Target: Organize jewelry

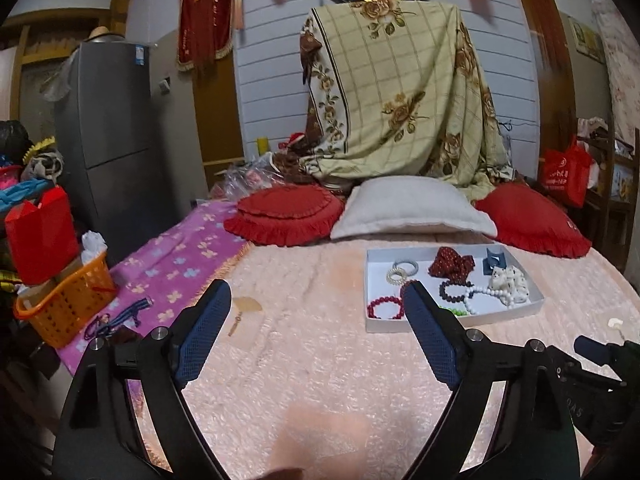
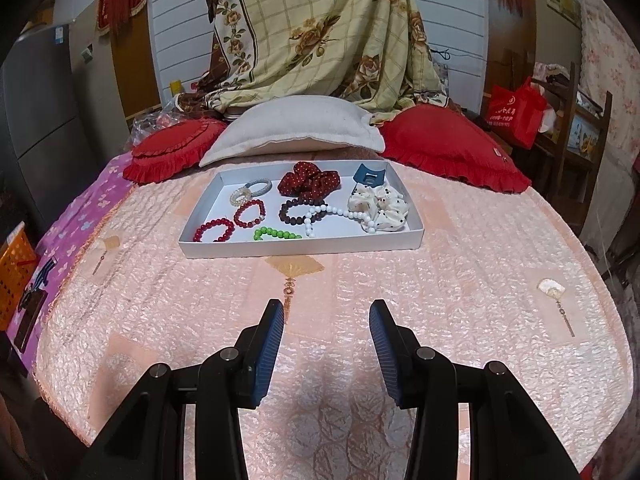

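A white tray (image 2: 224, 249) lies on the pink quilted bed (image 2: 360, 320), far of both tongs and near the pillows. In it lie two red bead bracelets (image 2: 214, 231), a green bead bracelet (image 2: 276, 234), a dark brown bead bracelet (image 2: 294, 212), a white bead necklace (image 2: 332, 212), pale coil hair ties (image 2: 250, 191), a dark red dotted scrunchie (image 2: 308, 182), a cream dotted scrunchie (image 2: 380, 206) and a blue clip (image 2: 370, 178). The left tongs (image 1: 316, 300) stand wide apart with nothing between them, the right finger (image 1: 428, 340) covering the tray's near left corner. The right tongs (image 2: 326, 320) are partly apart, empty, above bare quilt. Beyond the tray lie two red cushions (image 2: 452, 144) and a grey pillow (image 2: 296, 124) under a floral blanket (image 2: 320, 28). At far left stand an orange basket (image 1: 68, 304) and a grey refrigerator (image 1: 108, 132); a red bag (image 2: 516, 112) sits at far right
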### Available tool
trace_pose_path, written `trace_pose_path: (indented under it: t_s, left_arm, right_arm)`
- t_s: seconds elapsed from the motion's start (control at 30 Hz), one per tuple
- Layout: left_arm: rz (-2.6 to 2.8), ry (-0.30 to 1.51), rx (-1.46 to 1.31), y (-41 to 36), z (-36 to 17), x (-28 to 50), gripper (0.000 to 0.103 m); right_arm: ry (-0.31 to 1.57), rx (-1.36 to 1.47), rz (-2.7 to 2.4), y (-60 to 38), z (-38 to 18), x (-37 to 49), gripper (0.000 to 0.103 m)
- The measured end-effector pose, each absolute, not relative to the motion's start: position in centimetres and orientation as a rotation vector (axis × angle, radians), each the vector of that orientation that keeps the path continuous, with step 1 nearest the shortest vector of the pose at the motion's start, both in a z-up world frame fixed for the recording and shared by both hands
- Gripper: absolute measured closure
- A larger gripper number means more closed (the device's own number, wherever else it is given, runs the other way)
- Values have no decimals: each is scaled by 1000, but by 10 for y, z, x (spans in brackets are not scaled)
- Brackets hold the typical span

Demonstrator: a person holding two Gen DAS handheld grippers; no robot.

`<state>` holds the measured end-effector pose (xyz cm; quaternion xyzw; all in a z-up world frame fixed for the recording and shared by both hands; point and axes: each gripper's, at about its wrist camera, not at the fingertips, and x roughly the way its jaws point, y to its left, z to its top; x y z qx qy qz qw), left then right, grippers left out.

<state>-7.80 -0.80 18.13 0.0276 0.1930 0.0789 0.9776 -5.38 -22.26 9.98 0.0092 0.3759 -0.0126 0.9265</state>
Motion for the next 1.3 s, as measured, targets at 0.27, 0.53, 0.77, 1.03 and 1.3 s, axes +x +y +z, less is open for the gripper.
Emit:
trace_pose_path:
  t_s: [0.27,0.53,0.77,1.03,1.3]
  left_arm:
    - [141,277,43,-6,203,-102,0]
    - [58,329,33,-3,206,-104,0]
    - [51,426,55,-19,188,-92,0]
    - [49,495,63,-40,174,-82,0]
    - [-40,571,-3,-51,167,-73,0]
  right_arm:
    - [758,-16,-58,-217,116,-61,60]
    - [732,-48,-99,-216,121,-65,39]
    - [743,-79,-112,-217,115,-63,37]
    - [791,-70,-103,-229,99,-61,36]
    - [818,-50,-90,-240,88,-60,36]
